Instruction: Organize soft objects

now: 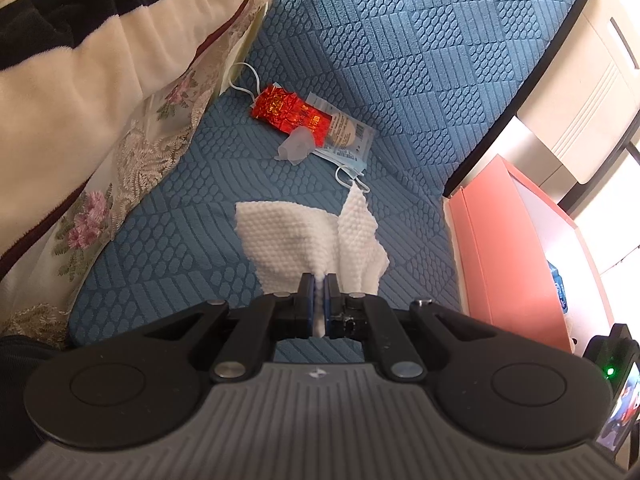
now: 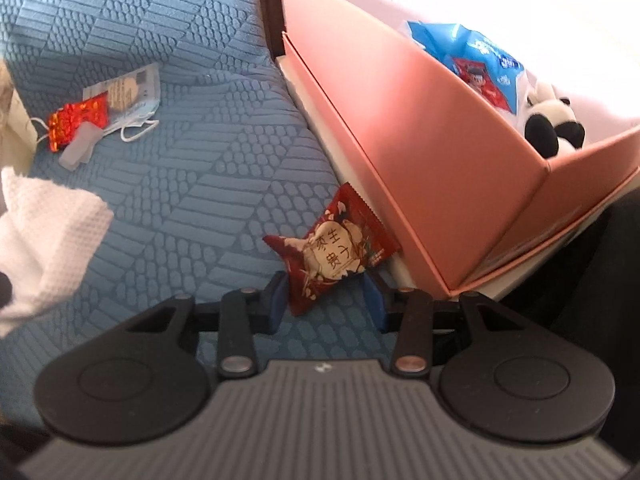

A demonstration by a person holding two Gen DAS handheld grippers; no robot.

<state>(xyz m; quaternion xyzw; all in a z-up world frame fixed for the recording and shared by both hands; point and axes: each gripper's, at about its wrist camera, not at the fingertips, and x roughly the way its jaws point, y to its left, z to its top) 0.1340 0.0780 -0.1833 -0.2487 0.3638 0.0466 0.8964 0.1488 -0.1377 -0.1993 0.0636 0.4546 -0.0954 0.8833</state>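
left hand-held gripper (image 1: pixel 319 286) pinching white cloth (image 1: pixel 296 236) | right hand-held gripper (image 2: pixel 329 294) straddling snack packet (image 2: pixel 334 250)

We see open blue sofa cover (image 2: pixel 192 208) ahead of both grippers, a clear lane from 9 to 12 o'clock. At 1 to 3 o'clock the pink box (image 2: pixel 420 152) walls off the right gripper's (image 2: pixel 328 296) side, a dark red snack packet (image 2: pixel 336 248) wedged against its base. At 11 o'clock a small litter pile (image 1: pixel 316 128) lies near the backrest. Blankets (image 1: pixel 100 64) crowd the left gripper's (image 1: pixel 319 292) 9 to 11 o'clock edge.
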